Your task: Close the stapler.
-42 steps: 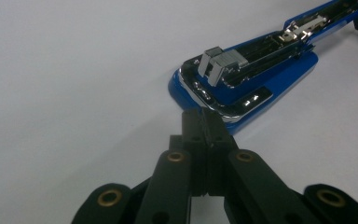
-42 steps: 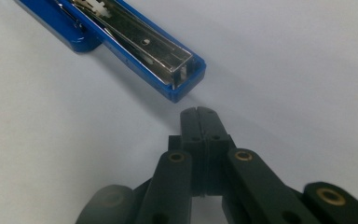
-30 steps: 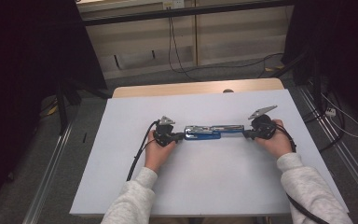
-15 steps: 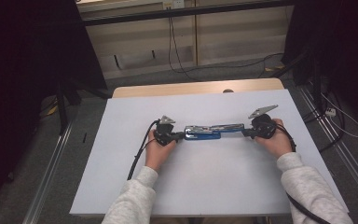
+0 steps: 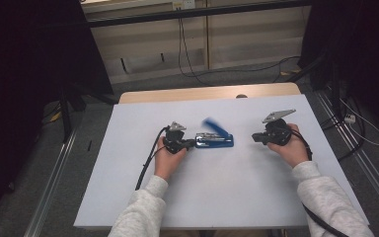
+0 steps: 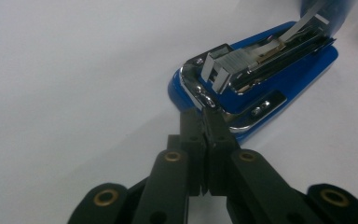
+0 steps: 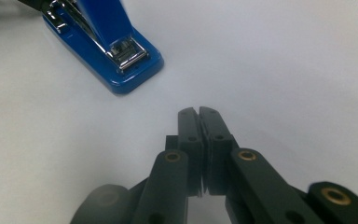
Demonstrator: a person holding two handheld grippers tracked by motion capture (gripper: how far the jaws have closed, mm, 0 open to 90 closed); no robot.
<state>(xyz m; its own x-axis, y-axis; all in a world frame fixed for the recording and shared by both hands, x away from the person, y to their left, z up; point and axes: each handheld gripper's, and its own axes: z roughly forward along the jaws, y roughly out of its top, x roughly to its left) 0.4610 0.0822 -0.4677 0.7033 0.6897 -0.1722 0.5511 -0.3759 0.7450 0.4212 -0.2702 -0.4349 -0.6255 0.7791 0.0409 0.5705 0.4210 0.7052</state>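
Note:
A blue stapler (image 5: 216, 141) with chrome insides lies at the middle of the white table (image 5: 227, 192). Its blue top arm (image 5: 215, 127) is swung up and blurred, so the chrome staple channel (image 6: 242, 65) is bare. My left gripper (image 5: 191, 143) is shut, its tips (image 6: 205, 112) pinching the chrome rear edge of the stapler (image 6: 279, 74). My right gripper (image 5: 254, 138) hovers a short way right of the stapler's nose, shut and holding nothing. From the right gripper view, the stapler (image 7: 116, 70) lies ahead and to the left of the shut tips (image 7: 199, 112).
A wooden strip (image 5: 202, 94) runs along the table's far edge. Metal rails (image 5: 54, 192) flank the table on the floor, with cables (image 5: 360, 123) at the right and behind. Dark curtains hang at both sides.
My right gripper has let go of the stapler's nose and drawn back to the right. The stapler's top arm has swung up. The left gripper stays at the rear end.

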